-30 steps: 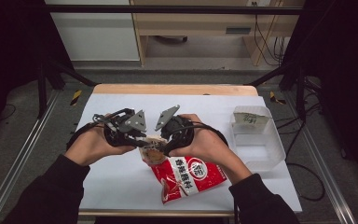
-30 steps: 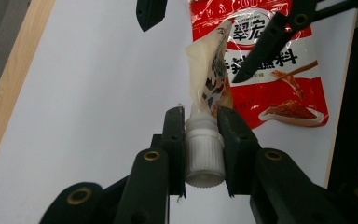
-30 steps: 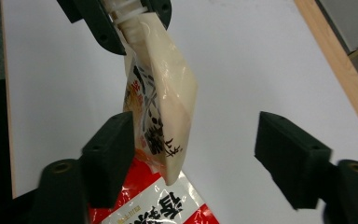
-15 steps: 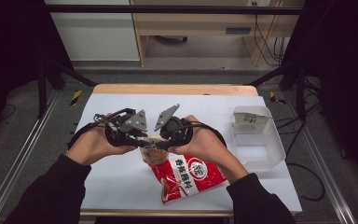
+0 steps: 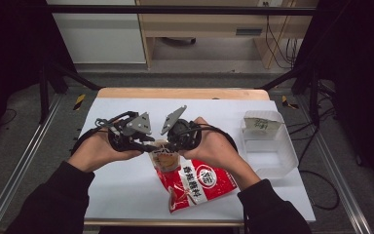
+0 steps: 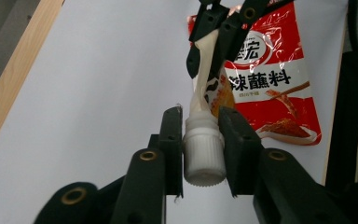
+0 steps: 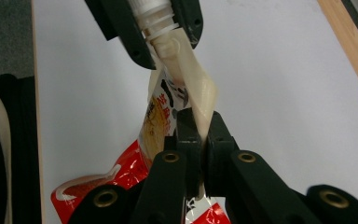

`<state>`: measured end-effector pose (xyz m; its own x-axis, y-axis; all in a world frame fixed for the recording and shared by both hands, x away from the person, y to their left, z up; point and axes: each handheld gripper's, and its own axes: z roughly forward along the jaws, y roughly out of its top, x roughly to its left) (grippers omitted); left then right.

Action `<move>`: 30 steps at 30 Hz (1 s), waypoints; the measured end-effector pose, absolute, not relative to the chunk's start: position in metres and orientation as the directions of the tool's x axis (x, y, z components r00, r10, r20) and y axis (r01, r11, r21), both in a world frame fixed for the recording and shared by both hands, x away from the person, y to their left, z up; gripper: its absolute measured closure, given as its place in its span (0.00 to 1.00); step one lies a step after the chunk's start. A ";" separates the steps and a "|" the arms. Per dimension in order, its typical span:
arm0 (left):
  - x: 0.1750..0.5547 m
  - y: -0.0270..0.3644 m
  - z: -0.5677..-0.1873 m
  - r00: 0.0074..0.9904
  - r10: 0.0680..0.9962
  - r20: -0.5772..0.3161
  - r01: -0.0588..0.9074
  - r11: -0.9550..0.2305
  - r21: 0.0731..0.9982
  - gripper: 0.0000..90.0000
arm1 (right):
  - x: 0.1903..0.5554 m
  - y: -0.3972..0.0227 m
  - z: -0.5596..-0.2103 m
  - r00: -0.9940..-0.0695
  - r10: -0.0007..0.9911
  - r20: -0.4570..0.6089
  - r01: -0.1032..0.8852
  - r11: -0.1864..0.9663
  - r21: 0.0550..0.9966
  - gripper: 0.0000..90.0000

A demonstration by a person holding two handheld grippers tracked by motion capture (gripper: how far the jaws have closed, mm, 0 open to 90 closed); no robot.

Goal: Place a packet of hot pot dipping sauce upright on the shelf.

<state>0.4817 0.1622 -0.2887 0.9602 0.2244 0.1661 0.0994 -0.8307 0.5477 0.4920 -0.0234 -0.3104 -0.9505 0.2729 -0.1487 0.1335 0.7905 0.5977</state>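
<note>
Tongs both clenched: my left tongs (image 6: 201, 156) grip the pouch's white cap (image 6: 204, 154), my right tongs (image 7: 199, 140) pinch its neck above the red sachet (image 5: 197, 183); unscrewing comes next, I judge.

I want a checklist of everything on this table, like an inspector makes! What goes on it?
Surface: white table top with a wooden far edge.
Job's things: a cream spouted pouch with a white screw cap, held up between both grippers; a red seasoning packet lying flat on the table below it.
Clutter: a clear plastic container at the table's right, a label on its far wall.
Grippers: left gripper shut on the cap; right gripper shut on the pouch's body.
Cables: a black one loops behind each hand; more hang near the far desk.
Surroundings: metal frame rails, grey floor, a wooden desk beyond.
</note>
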 end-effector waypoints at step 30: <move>0.485 0.182 -0.320 0.928 0.318 0.196 0.196 -0.861 0.470 0.26 | 0.501 -0.082 -0.282 -0.914 0.332 -0.233 0.148 0.807 0.571 0.97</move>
